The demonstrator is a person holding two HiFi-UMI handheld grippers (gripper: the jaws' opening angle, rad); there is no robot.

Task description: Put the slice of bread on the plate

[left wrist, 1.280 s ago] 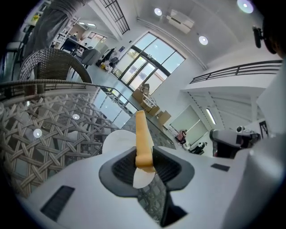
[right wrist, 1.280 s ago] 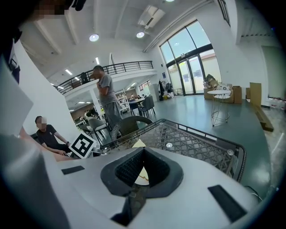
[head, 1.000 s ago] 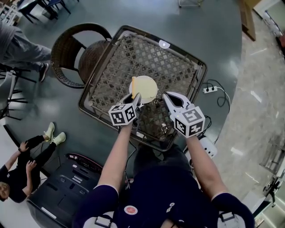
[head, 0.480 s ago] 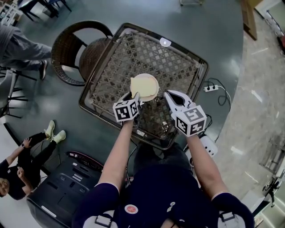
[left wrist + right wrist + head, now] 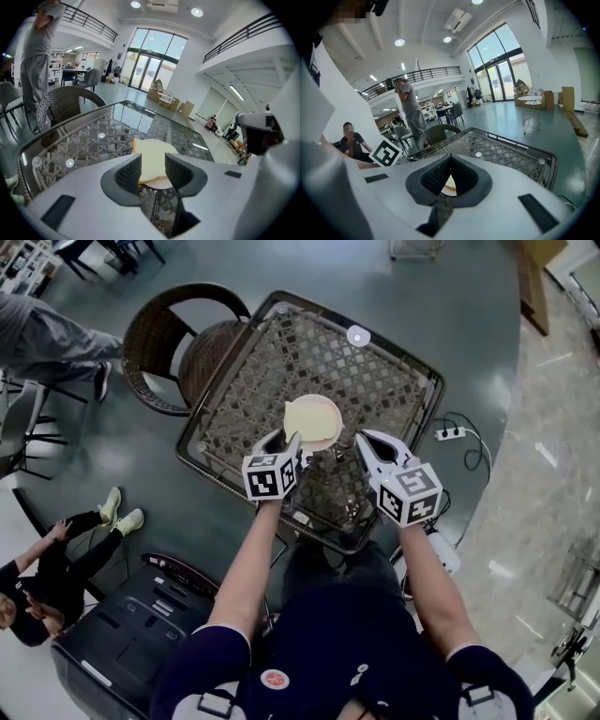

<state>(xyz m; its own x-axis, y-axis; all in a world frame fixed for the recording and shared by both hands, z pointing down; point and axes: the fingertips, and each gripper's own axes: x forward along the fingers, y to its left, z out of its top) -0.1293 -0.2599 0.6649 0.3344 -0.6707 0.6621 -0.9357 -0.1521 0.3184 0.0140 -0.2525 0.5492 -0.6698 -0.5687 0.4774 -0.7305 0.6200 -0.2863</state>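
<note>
The glass-topped wicker surface (image 5: 375, 371) fills the middle of the head view, with a round wicker chair (image 5: 178, 343) at its far-left corner. Near the middle of the surface sits a pale plate (image 5: 336, 430), and the slice of bread (image 5: 306, 416) lies flat on it. Each tool's cube carries black-and-white square markers. The left tool (image 5: 287, 441) hovers just at the plate's near edge. Its jaws have just been opening and stand wide apart, the pads clear of the bread, which shows through the gap between them, resting on the plate. The right tool (image 5: 362, 439) hangs near the plate's right side, apart from it — its jaw tips are together, with nothing held between them.
</note>
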